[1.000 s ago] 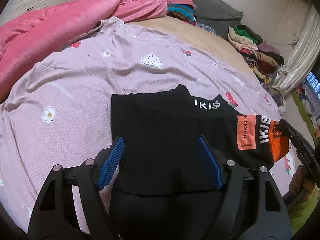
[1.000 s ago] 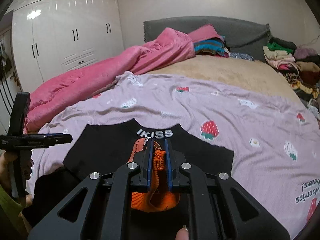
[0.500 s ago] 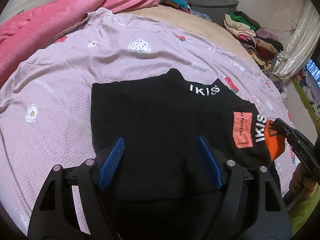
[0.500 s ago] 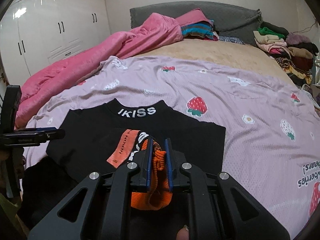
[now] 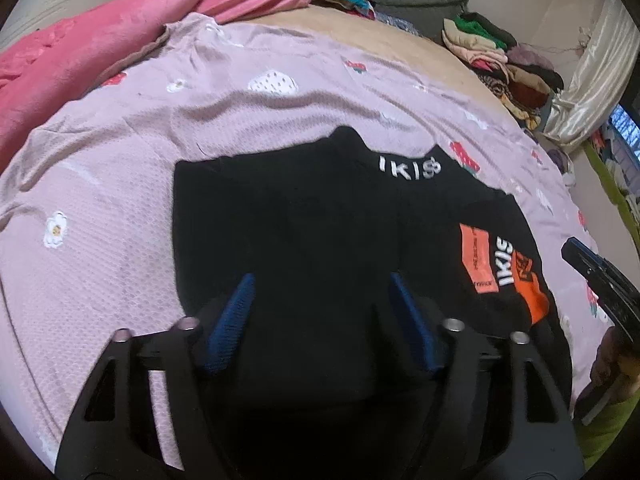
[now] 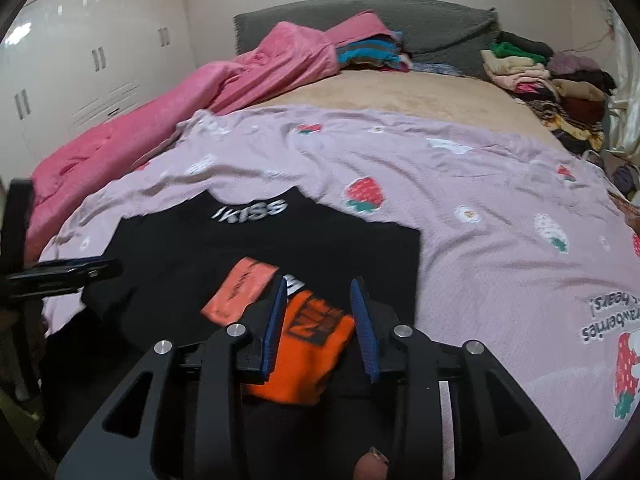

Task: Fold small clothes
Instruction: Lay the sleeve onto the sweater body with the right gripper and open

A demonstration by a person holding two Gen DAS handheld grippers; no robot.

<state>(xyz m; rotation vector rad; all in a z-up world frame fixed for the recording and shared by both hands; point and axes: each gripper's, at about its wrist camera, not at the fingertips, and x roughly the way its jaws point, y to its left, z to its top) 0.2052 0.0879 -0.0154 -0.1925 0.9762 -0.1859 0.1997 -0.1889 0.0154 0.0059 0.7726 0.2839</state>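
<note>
A small black top [image 5: 304, 232] with white "IKISS" on its collar lies flat on the lilac strawberry sheet [image 5: 120, 152]; it also shows in the right wrist view [image 6: 256, 248]. Its sleeve, folded over the body, ends in an orange cuff [image 5: 532, 292], also in the right wrist view [image 6: 308, 344]. My left gripper [image 5: 322, 280] is open over the top's near part, holding nothing. My right gripper [image 6: 320, 286] is open with the orange cuff lying loose between its fingers; it shows at the right edge of the left wrist view [image 5: 600, 276].
A pink blanket [image 6: 208, 100] is bunched along the left of the bed. A pile of clothes [image 6: 548, 76] sits at the far right by a grey headboard cushion [image 6: 400, 20]. White wardrobes [image 6: 92, 60] stand on the left.
My right gripper carried the orange cuff over the top's body, then opened and let it go. The left gripper stayed open and shifted slightly over the top.
</note>
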